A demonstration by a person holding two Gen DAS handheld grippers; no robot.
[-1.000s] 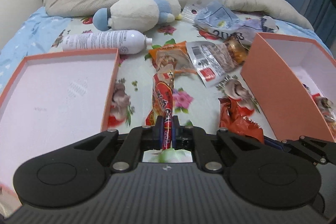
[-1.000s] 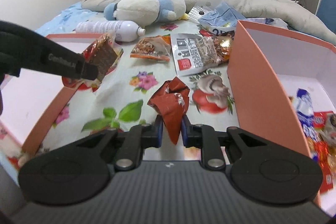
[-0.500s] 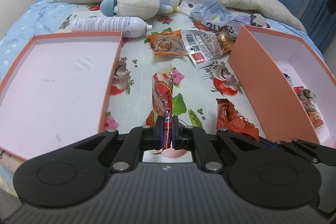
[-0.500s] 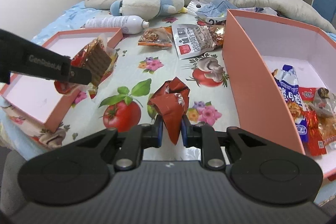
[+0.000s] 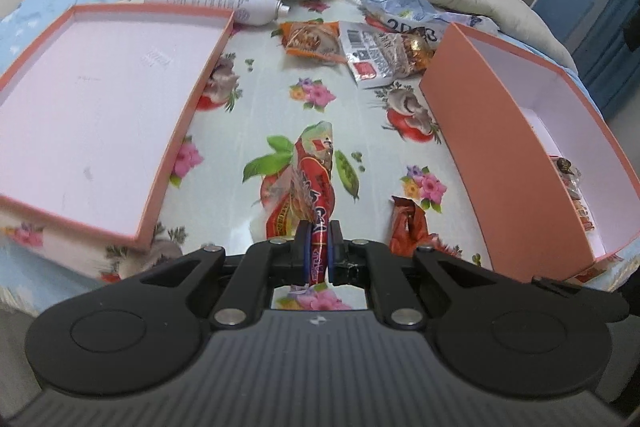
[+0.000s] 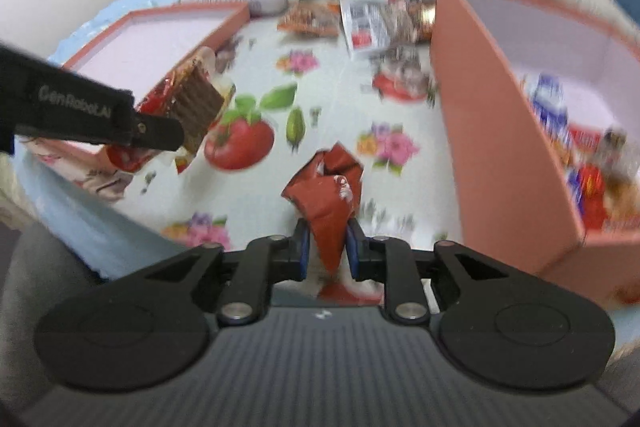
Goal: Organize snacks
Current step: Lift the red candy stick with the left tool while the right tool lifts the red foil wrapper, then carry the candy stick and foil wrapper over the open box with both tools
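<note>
Left gripper (image 5: 317, 251) clamped tight on long red plastic snack packet (image 5: 316, 183); right gripper (image 6: 325, 249) jaws opening around crumpled red foil wrapper (image 6: 326, 195), deep salmon cardboard box (image 6: 492, 155) just to its right

I see a long red snack packet (image 5: 316, 183) standing on edge, its near end pinched and its far end pointing away over the flowered cloth; in my right view it shows a brown panel and clear film. A crumpled dark-red wrapper (image 6: 326, 195) hangs point-down with its tip between blue pads. Two more packets lie flat on the cloth between the boxes: an orange one (image 5: 310, 41) and, just beside it, a clear one with a barcode label (image 5: 380, 57). The deep salmon box (image 5: 496, 147) on the right holds several packets (image 6: 576, 155); the shallow salmon lid (image 5: 188, 107) on the left lies open-side up.
</note>
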